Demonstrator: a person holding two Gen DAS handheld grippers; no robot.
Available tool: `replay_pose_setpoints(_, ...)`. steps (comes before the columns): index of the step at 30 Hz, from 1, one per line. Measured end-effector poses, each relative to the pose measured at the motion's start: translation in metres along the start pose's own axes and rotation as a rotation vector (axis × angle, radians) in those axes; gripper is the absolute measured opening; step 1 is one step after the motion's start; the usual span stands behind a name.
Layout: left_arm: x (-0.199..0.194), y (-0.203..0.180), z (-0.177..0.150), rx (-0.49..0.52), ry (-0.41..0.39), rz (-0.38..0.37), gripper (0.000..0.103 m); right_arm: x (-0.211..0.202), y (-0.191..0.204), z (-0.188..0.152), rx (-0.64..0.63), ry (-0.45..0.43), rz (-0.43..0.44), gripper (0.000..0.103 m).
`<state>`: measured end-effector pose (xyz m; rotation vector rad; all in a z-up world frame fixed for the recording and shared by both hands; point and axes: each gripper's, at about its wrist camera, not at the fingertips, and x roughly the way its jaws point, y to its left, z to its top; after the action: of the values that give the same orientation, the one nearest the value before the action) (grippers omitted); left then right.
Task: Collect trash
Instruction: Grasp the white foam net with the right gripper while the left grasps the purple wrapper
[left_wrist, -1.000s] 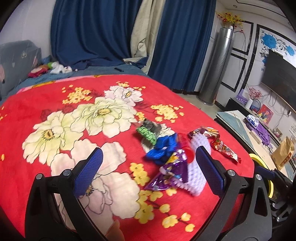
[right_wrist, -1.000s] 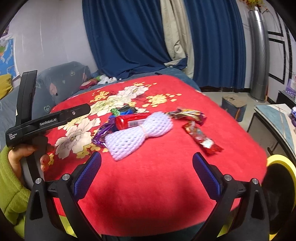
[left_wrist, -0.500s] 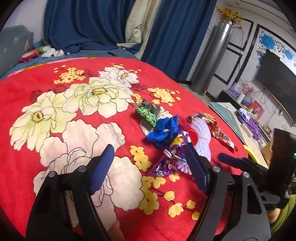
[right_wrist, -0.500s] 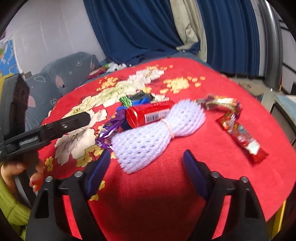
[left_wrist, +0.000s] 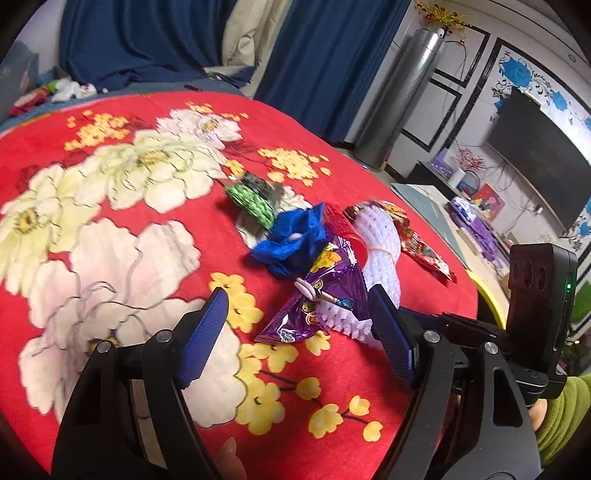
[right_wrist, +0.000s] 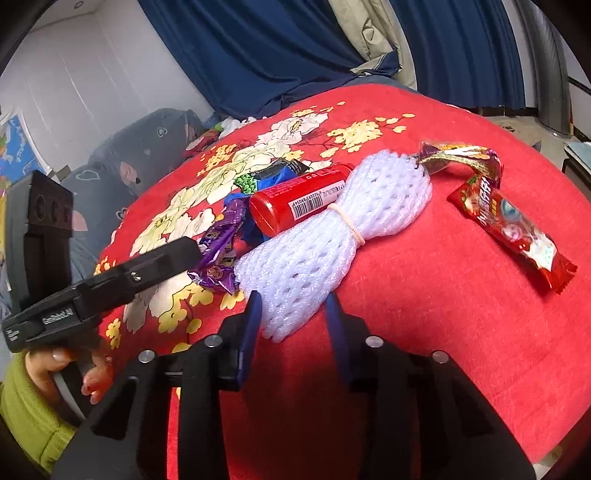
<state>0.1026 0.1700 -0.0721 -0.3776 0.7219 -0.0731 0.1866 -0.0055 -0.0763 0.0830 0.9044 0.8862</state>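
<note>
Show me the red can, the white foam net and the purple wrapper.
red can (right_wrist: 295, 201), right wrist view, on its side, by the barcode.
white foam net (right_wrist: 314, 254), right wrist view, below its rubber band.
purple wrapper (left_wrist: 325, 295), left wrist view, on its middle.

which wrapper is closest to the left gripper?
The purple wrapper: it lies just ahead of the left gripper, against the white foam net. The red wrapper lies beyond the net; the green wrapper is farther up the blanket.
</note>
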Motion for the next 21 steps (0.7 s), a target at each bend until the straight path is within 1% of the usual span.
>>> replay_pose_setpoints(3, 0.009, 0.002, -0.001, -0.019, 0.037, -0.037, 0.069, -0.004, -0.002, -0.002, 0.016, -0.002, 0.001, 0.028)
replay_pose_setpoints(5, 0.014, 0.002, -0.002, -0.027, 0.058, -0.059, 0.065, -0.008, -0.004, -0.005, 0.028, -0.004, 0.003, 0.027)
replay_pose_setpoints(7, 0.016, 0.0, -0.003, -0.017, 0.067, -0.07, 0.054, -0.012, -0.004, -0.007, 0.032, -0.006, -0.002, 0.026)
replay_pose_setpoints(8, 0.015, -0.003, -0.004, -0.009, 0.067, -0.07, 0.051, -0.014, -0.004, -0.008, 0.031, -0.01, -0.004, 0.026)
replay_pose_setpoints(10, 0.015, -0.007, -0.005, 0.009, 0.069, -0.072, 0.035, -0.019, -0.004, -0.01, 0.029, -0.016, -0.014, 0.026)
replay_pose_setpoints(14, 0.013, -0.015, -0.008, 0.046, 0.074, -0.06, 0.03, -0.026, -0.001, -0.014, 0.001, -0.027, -0.035, 0.025)
replay_pose_setpoints(15, 0.011, -0.017, -0.008, 0.053, 0.071, -0.054, 0.027, -0.028, 0.0, -0.015, -0.008, -0.031, -0.041, 0.025)
replay_pose_setpoints(21, -0.001, -0.022, -0.009, 0.084, 0.043, -0.039, 0.021, -0.037, 0.001, -0.019, -0.038, -0.049, -0.064, 0.024)
